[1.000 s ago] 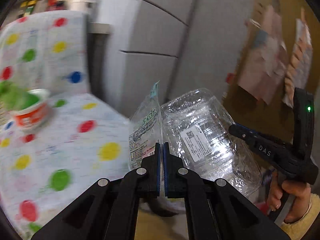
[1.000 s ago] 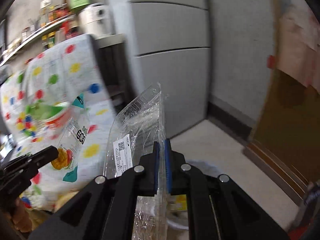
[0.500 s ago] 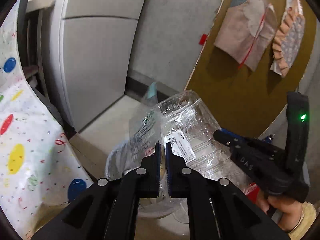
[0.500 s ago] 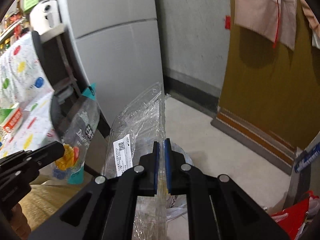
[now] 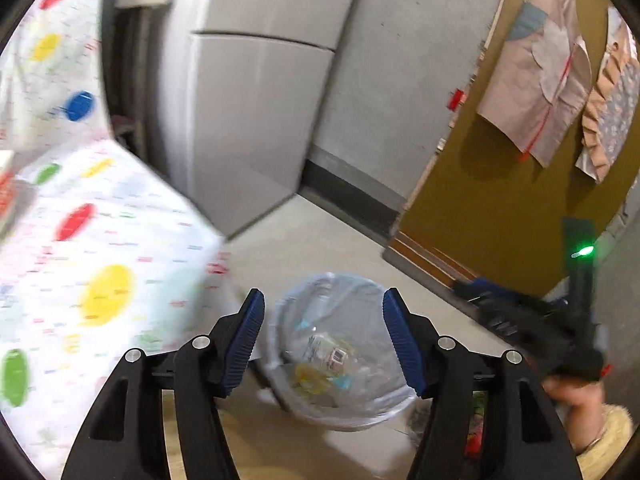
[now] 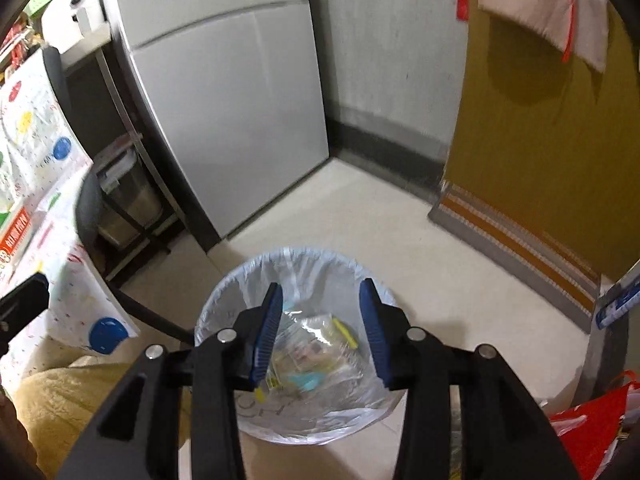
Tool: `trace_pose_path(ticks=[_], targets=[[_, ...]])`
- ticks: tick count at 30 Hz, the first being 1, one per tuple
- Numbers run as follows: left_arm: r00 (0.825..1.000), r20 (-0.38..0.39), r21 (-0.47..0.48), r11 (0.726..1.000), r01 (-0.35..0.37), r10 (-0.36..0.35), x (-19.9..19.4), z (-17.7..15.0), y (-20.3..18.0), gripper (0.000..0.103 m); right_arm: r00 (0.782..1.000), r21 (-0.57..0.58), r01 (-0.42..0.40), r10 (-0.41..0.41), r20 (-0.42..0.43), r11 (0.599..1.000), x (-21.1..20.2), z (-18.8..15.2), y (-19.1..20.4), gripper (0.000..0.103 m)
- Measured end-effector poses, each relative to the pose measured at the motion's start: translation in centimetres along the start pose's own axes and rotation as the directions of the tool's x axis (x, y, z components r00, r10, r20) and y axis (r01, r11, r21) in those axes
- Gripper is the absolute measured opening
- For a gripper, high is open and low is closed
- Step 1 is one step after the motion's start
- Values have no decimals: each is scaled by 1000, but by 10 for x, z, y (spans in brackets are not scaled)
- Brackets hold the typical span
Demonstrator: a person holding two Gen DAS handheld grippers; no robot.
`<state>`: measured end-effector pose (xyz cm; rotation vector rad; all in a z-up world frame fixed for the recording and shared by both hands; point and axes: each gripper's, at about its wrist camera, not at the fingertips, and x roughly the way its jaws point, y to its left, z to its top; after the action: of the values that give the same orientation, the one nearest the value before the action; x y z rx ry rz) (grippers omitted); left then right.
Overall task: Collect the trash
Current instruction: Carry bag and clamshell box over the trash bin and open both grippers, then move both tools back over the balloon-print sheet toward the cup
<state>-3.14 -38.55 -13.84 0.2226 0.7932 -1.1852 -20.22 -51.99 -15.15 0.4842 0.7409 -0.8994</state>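
A round trash bin (image 6: pixel 224 300) lined with a clear bag stands on the floor; it also shows in the left wrist view (image 5: pixel 288 300). Clear plastic wrappers and a crumpled clear container (image 6: pixel 312 352) lie inside it, also seen in the left wrist view (image 5: pixel 328 360). My left gripper (image 5: pixel 323 344) is open and empty above the bin. My right gripper (image 6: pixel 320 332) is open and empty, directly over the bin. The right gripper's body (image 5: pixel 536 332) shows at the right of the left wrist view.
A table with a polka-dot cloth (image 5: pixel 100 264) is to the left, also in the right wrist view (image 6: pixel 60 288). A grey fridge (image 6: pixel 224 112) stands behind the bin. A brown door (image 6: pixel 540 140) with a striped mat (image 6: pixel 516 248) is at right. A red bag (image 6: pixel 588 428) lies at lower right.
Both grippers opened and let go of the snack wrapper and the clear plastic container, which now lie in the bin. Both views shifted over the bin.
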Motion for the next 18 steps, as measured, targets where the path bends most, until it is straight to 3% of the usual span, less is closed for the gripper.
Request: trace_pose_path(ticks=[5, 10, 14, 17, 18], targets=[[993, 53, -27, 994, -106, 107, -45, -6, 27, 63, 995, -56, -23, 28, 100, 998, -43, 11, 26, 40], [977, 87, -61, 979, -193, 197, -86, -21, 56, 64, 985, -126, -74, 93, 147, 989, -67, 12, 67, 40], [958, 97, -118, 959, -257, 269, -116, -32, 84, 65, 981, -188, -124, 148, 123, 974, -69, 13, 100, 42], [934, 106, -178, 931, -318, 340, -145, -46, 113, 67, 975, -244, -173, 200, 91, 954, -70, 14, 129, 43], [927, 106, -195, 922, -335, 360, -152, -49, 120, 68, 973, -259, -188, 216, 83, 947, -72, 14, 140, 48]])
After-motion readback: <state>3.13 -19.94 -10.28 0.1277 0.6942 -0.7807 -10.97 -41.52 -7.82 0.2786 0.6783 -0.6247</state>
